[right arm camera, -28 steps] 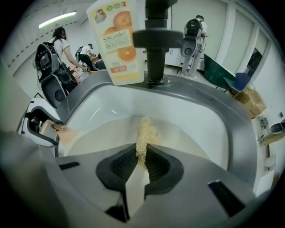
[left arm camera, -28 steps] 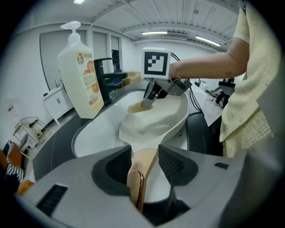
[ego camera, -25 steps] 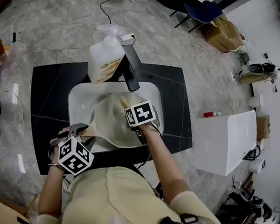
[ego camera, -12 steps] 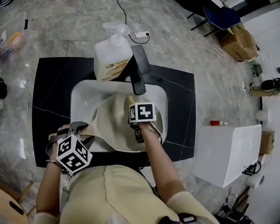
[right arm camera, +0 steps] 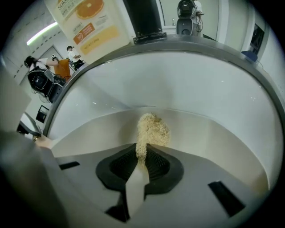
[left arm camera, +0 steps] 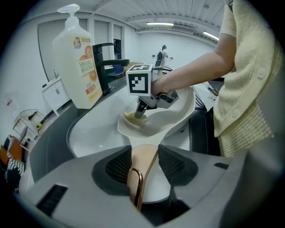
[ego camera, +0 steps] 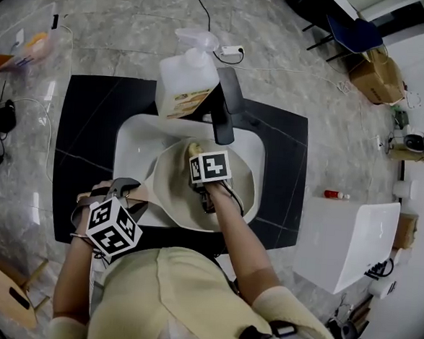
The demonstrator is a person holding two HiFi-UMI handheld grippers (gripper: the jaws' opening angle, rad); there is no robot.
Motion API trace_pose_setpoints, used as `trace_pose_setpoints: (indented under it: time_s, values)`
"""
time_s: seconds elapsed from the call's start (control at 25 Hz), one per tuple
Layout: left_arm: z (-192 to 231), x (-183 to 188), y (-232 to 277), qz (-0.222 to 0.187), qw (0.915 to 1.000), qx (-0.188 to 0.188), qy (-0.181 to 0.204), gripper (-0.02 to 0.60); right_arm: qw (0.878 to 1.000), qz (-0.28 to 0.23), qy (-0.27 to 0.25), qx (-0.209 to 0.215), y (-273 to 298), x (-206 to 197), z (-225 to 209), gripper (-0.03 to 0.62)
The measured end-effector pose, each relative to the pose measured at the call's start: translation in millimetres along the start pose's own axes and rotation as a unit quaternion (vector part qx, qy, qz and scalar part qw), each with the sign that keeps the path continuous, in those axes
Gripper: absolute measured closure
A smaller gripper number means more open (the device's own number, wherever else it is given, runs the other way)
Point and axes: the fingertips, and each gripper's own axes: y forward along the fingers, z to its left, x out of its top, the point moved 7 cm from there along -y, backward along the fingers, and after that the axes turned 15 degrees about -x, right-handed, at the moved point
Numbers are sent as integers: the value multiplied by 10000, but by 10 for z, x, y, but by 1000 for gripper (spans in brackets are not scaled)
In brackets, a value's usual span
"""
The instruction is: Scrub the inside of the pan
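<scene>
A cream pan (ego camera: 168,190) lies tilted in the white sink (ego camera: 131,141). Its beige handle (left arm camera: 143,161), with a copper loop, is clamped between the jaws of my left gripper (left arm camera: 143,165) at the sink's near left edge (ego camera: 127,192). My right gripper (ego camera: 196,154) reaches into the pan, shut on a yellow fibrous sponge (right arm camera: 151,129). The sponge (ego camera: 192,150) presses on the pan's far inner wall (right arm camera: 213,133), below the faucet. In the left gripper view the right gripper (left arm camera: 139,111) and sponge (left arm camera: 130,118) sit inside the pan (left arm camera: 180,111).
A black faucet (ego camera: 227,112) overhangs the sink's far side. A big pump bottle of soap (ego camera: 185,87) stands to its left on the black counter (ego camera: 84,134). A white box (ego camera: 352,240) stands on the floor to the right.
My right gripper and the sponge have slid a little to the left along the pan's far wall. The left gripper still holds the handle. The head view has drifted.
</scene>
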Motion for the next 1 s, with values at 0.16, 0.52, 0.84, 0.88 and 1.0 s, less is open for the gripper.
trace_pose_setpoints:
  time_s: [0.16, 0.52, 0.84, 0.88, 1.0]
  values:
    - [9, -1, 6, 3, 10000, -28, -3, 391, 9991, 9, -274, 315, -4, 18, 102, 540]
    - [17, -5, 5, 46, 10000, -70, -23, 391, 9816, 184, -1518, 1143, -125, -77, 400, 540]
    - [-38, -21, 65, 358, 9992, 2, 193, 394, 9587, 320, -2270, 1684, -304, -207, 615, 540]
    - [-38, -20, 65, 356, 9992, -1, 189, 396, 9561, 333, -2344, 1727, -326, -215, 629, 540]
    - [-37, -21, 60, 338, 9993, -15, 185, 396, 9476, 399, -2550, 1882, -392, -249, 669, 540]
